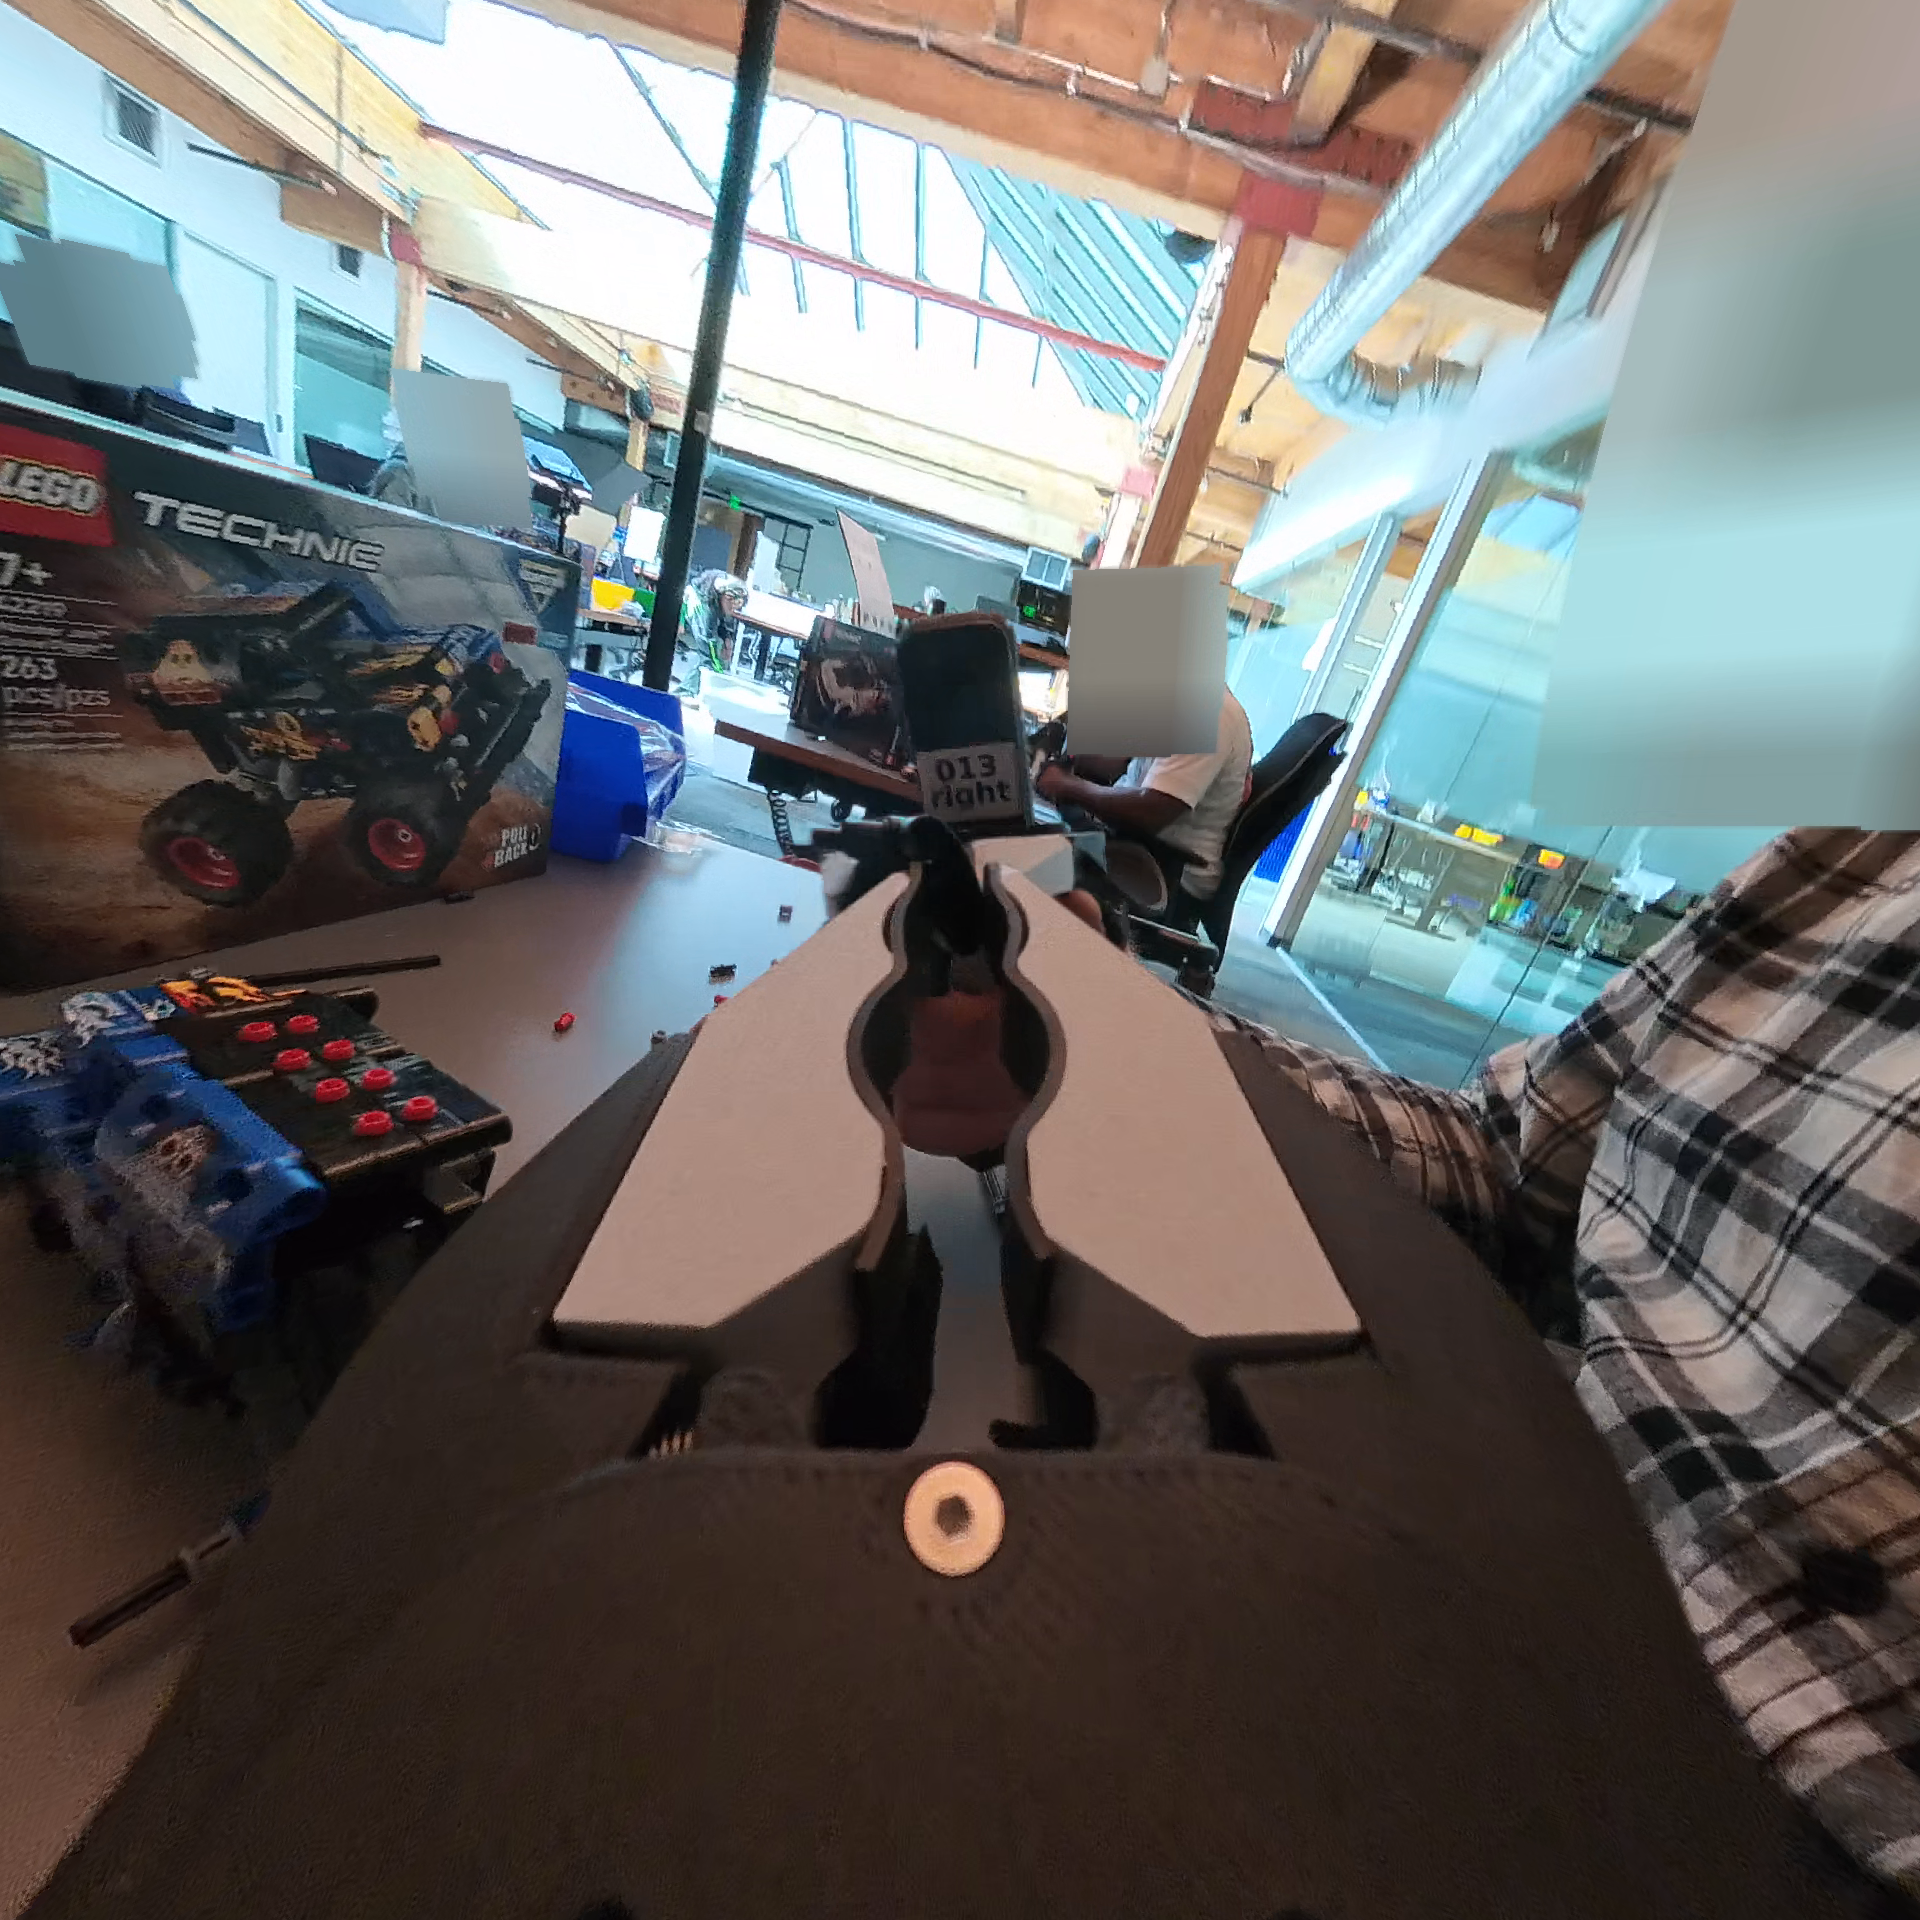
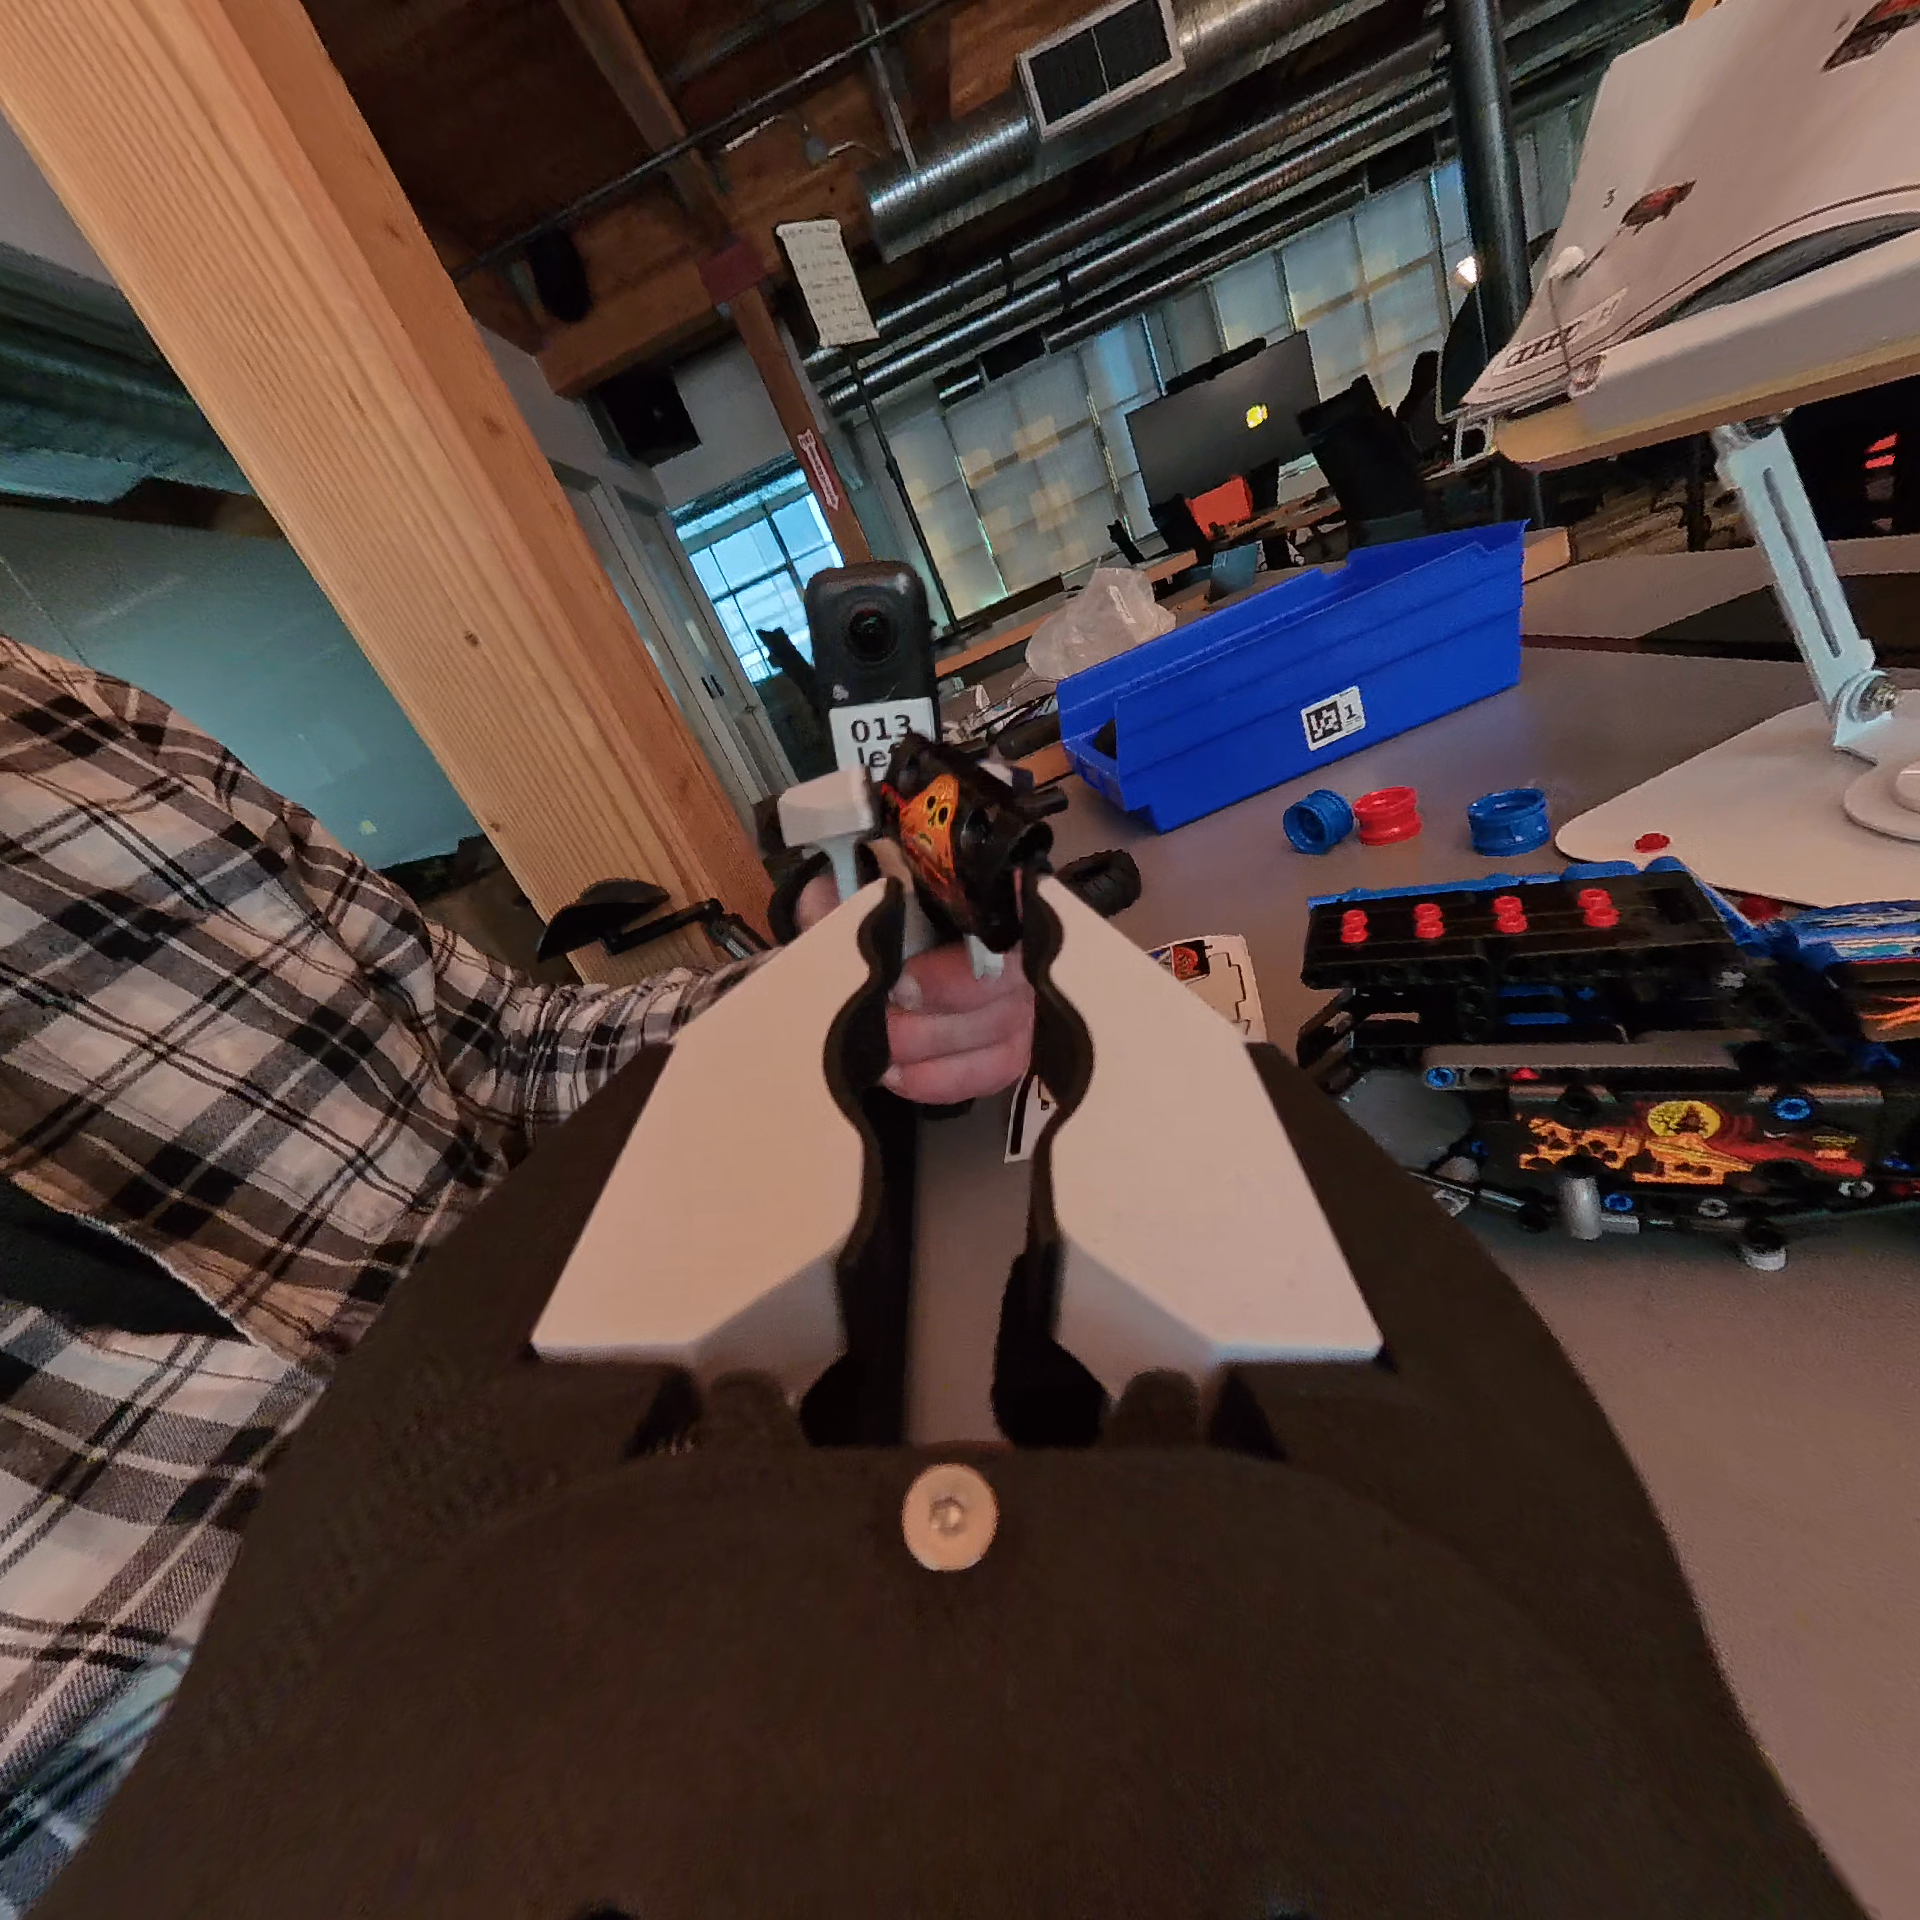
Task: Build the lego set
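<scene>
My two grippers face each other above the table and meet at a small black lego piece with an orange flame sticker (image 2: 940, 836). My right gripper (image 2: 951, 883) is shut on it. My left gripper (image 1: 945, 883) is shut on the same piece, which looks plain black from this side (image 1: 940, 868). The half-built blue and black truck body with red pins lies on the table, left in the left wrist view (image 1: 260, 1101) and right in the right wrist view (image 2: 1610, 1039). Each gripper's camera shows behind the piece in the other's view.
The lego box (image 1: 260, 675) stands at the back left. A blue bin (image 2: 1299, 675), two blue rims (image 2: 1317, 821) and a red rim (image 2: 1387, 814), a black tyre (image 2: 1112, 878) and a sticker sheet (image 2: 1216, 977) lie on the table. An instruction booklet sits on a white stand (image 2: 1766, 208). Small loose pins (image 1: 563, 1022) are scattered. Less than 4 cm separates the two grippers' tips.
</scene>
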`<state>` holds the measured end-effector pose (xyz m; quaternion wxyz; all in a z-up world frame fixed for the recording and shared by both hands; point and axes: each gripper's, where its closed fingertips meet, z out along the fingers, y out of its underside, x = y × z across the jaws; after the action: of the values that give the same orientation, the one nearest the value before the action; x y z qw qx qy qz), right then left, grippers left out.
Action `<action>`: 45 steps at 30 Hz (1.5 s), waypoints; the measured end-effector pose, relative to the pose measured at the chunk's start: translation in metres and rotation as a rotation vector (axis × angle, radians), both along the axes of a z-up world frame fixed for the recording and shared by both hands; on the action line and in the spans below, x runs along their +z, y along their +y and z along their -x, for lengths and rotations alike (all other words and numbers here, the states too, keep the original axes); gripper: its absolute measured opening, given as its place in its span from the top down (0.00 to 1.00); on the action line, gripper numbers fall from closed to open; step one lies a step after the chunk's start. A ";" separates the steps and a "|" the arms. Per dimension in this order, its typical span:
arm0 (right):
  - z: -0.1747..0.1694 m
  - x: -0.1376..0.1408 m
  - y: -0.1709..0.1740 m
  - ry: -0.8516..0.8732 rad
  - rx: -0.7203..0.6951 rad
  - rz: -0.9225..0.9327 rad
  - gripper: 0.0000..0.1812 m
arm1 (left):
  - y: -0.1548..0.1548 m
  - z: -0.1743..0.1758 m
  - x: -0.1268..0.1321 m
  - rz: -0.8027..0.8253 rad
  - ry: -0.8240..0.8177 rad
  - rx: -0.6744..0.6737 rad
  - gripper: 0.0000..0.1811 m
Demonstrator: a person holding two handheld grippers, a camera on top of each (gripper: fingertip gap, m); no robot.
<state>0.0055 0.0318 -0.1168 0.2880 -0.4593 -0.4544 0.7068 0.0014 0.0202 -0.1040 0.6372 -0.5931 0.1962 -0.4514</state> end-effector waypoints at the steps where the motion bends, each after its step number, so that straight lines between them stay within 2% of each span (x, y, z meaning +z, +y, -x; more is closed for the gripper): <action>1: 0.000 -0.001 -0.003 -0.002 0.010 -0.019 0.94 | 0.002 0.002 -0.001 0.011 -0.001 0.012 0.96; 10: 0.004 -0.008 0.003 -0.042 -0.038 -0.042 0.94 | 0.011 0.003 -0.012 0.055 0.040 0.048 0.97; 13: 0.005 -0.012 0.015 -0.066 -0.104 -0.059 0.90 | 0.014 0.009 -0.013 0.058 0.040 0.087 0.97; 15: 0.003 -0.010 0.018 -0.058 -0.134 -0.079 0.94 | 0.017 0.012 -0.015 0.057 0.066 0.123 0.97; 21: 0.004 -0.017 0.025 -0.095 -0.152 -0.060 0.95 | 0.022 0.013 -0.024 0.079 0.115 0.156 0.97; 34: 0.009 -0.038 0.040 -0.208 -0.238 -0.089 0.94 | 0.032 0.014 -0.044 0.073 0.323 0.288 0.97; 40: 0.010 -0.045 0.046 -0.245 -0.278 -0.125 0.94 | 0.035 0.011 -0.050 -0.054 0.569 0.423 0.97; 45: 0.009 -0.043 0.047 -0.229 -0.273 -0.122 0.95 | 0.035 0.012 -0.049 -0.039 0.538 0.415 0.97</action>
<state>-0.0034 0.0785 -0.1596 0.3550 -0.5758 -0.4597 0.5754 -0.0107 0.0551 -0.1529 0.6520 -0.7059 0.2412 -0.1357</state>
